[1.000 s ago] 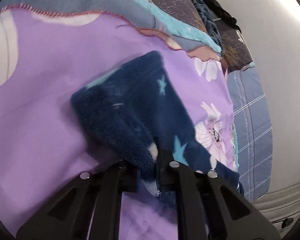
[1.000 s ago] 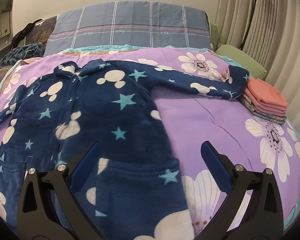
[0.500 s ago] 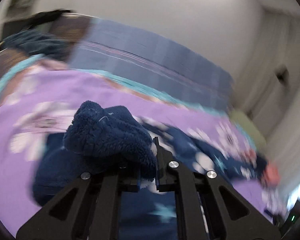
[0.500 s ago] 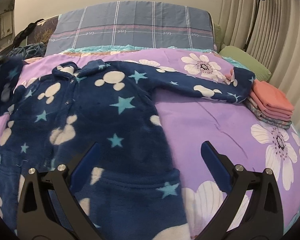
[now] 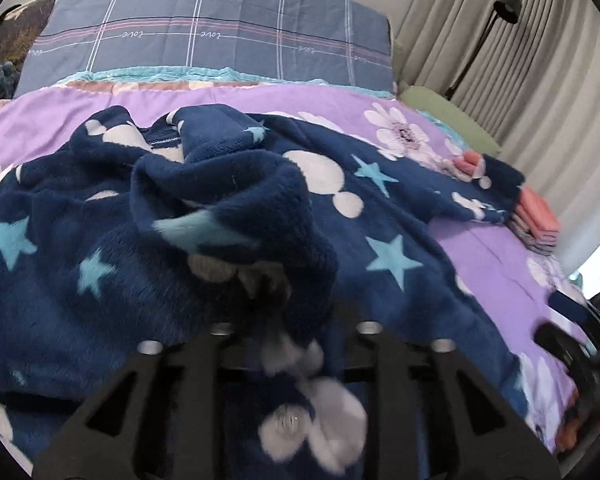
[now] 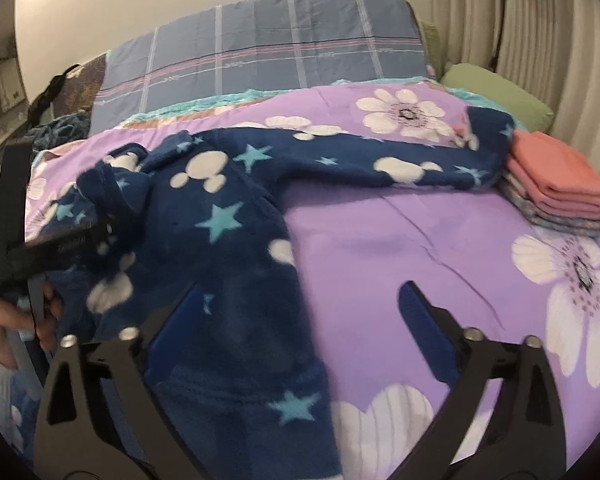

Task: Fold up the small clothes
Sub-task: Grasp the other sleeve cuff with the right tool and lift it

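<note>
Since the earlier frames, the left gripper has carried the near sleeve inward from the garment's edge and now holds it over the chest. Its fingers are closed on the bunched fleece cuff, which partly hides the tips. In the right wrist view the left gripper appears at the left edge, held by the person's hand, with the sleeve draped over its tip.

Nearest in the right wrist view, the right gripper hovers with its blue-padded fingers spread wide, gripping nothing; one finger lies over the garment's lower body, the other over bare cover.

The navy fleece onesie, patterned with stars and white mouse-head shapes, lies front-up on the purple floral bedcover. Its far sleeve extends flat to the right, the cuff end touching a stack of folded clothes, salmon pieces uppermost.

Beyond, a blue plaid pillow stands against the wall, with a green cushion beside it and pleated curtains at the right. A black floor lamp stands before the curtains in the left wrist view.
</note>
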`<state>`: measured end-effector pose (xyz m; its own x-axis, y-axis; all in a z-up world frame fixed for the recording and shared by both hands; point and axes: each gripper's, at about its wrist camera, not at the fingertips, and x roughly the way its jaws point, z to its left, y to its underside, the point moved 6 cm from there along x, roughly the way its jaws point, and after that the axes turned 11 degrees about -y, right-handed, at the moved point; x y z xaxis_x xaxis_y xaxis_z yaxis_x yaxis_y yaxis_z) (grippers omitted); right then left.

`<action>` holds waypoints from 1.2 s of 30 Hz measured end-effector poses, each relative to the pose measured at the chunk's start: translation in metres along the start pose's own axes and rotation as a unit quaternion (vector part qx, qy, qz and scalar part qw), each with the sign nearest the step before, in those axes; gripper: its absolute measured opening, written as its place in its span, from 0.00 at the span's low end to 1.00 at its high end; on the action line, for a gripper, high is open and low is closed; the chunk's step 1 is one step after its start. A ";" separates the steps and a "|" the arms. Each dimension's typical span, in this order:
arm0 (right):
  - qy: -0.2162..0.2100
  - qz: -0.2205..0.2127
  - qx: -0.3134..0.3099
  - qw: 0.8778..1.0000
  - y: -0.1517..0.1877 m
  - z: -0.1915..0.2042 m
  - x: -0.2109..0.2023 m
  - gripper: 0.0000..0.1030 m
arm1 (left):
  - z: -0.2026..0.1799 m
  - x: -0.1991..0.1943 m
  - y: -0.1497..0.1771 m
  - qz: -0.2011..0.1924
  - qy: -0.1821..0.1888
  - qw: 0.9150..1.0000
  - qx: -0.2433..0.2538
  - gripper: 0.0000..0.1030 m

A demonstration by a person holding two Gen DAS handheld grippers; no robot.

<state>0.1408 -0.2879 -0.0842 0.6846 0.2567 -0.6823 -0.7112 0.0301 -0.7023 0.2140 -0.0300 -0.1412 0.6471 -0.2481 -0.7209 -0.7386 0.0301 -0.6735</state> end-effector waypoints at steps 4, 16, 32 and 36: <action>-0.033 -0.001 -0.043 0.999 -0.016 0.025 0.011 0.76 | 0.013 -0.039 0.001 -0.037 -0.020 0.999 0.009 0.55; -0.163 0.073 -0.153 0.972 -0.047 0.156 0.102 0.82 | 0.146 -0.087 0.045 -0.020 -0.264 0.964 0.024 0.62; -0.158 0.113 0.119 0.974 -0.052 0.010 0.131 0.48 | 0.210 -0.059 0.056 0.007 -0.308 0.950 -0.043 0.71; -0.223 0.107 0.102 0.963 -0.066 0.026 0.137 0.64 | 0.207 -0.058 0.057 0.008 -0.318 0.947 -0.038 0.73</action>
<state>0.2773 -0.2298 -0.1256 0.4138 0.6667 -0.6200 -0.8768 0.1084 -0.4686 0.1735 0.1864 -0.1711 0.6005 0.3861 -0.7003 -0.7453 -0.0470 -0.6650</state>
